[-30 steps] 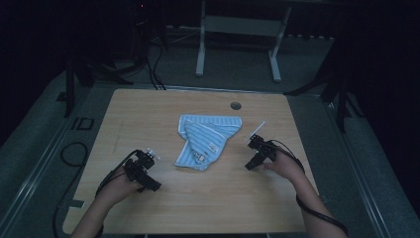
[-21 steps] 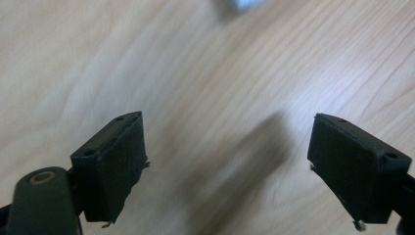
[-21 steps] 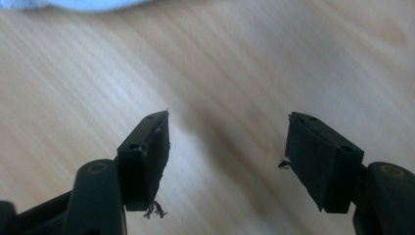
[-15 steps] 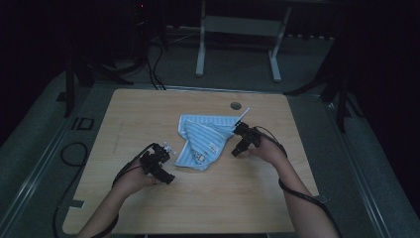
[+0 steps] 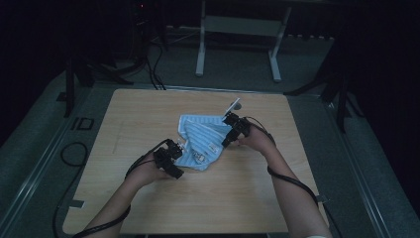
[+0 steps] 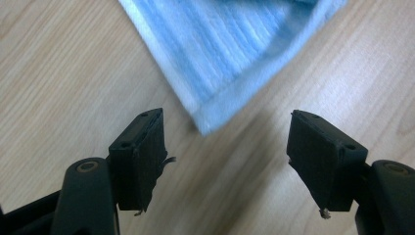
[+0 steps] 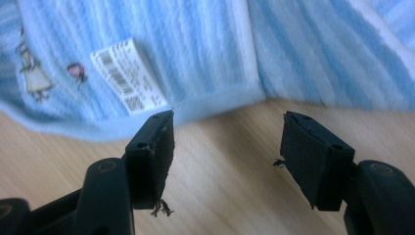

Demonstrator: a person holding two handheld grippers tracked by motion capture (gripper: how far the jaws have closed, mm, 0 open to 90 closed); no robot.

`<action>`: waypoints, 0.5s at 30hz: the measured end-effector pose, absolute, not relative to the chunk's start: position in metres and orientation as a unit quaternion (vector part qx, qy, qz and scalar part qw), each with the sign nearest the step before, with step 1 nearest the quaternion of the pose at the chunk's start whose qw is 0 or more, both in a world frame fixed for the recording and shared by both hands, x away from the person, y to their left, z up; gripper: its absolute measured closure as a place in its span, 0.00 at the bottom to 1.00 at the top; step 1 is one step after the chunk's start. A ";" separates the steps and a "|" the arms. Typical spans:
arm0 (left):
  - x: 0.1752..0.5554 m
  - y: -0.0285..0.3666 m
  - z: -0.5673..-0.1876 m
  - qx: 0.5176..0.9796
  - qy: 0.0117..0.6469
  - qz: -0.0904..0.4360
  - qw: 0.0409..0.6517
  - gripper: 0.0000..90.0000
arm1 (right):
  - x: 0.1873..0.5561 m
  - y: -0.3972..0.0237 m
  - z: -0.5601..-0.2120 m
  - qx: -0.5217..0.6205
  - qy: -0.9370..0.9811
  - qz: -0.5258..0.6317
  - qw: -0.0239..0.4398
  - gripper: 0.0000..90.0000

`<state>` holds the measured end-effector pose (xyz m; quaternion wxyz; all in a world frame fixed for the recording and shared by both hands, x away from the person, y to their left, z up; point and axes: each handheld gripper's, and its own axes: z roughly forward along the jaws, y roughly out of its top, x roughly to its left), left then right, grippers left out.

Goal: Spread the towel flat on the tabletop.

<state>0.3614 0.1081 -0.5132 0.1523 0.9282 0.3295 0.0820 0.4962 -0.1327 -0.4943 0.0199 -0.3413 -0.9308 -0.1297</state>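
On bare table (image 5: 148, 119) — blue towel (image 5: 203, 139)

Looks like a lab / recording setup, not a home. Bare light-wood table (image 5: 148, 119) sits alone in a dark room w/ grey floor (image 5: 39, 144). Black cables (image 5: 69, 153) loop on the floor at left & trail off at far left. White metal stand legs (image 5: 200, 49) rise beyond the far edge; dark stand legs (image 5: 341, 99) at right.

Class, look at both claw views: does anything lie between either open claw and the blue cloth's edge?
Nothing visible does. Bare table separates the left claw from the cloth corner, and the right claw from its hem.
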 end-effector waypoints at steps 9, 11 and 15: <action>0.370 0.100 -0.516 0.934 0.314 0.061 0.157 0.60 | 0.507 -0.123 -0.508 -0.350 -0.929 -0.119 0.028 0.49; 0.372 0.100 -0.516 0.934 0.314 0.060 0.159 0.66 | 0.507 -0.121 -0.510 -0.346 -0.931 -0.114 0.027 0.59; 0.373 0.099 -0.516 0.932 0.316 0.055 0.168 0.78 | 0.502 -0.120 -0.507 -0.332 -0.937 -0.111 0.000 0.92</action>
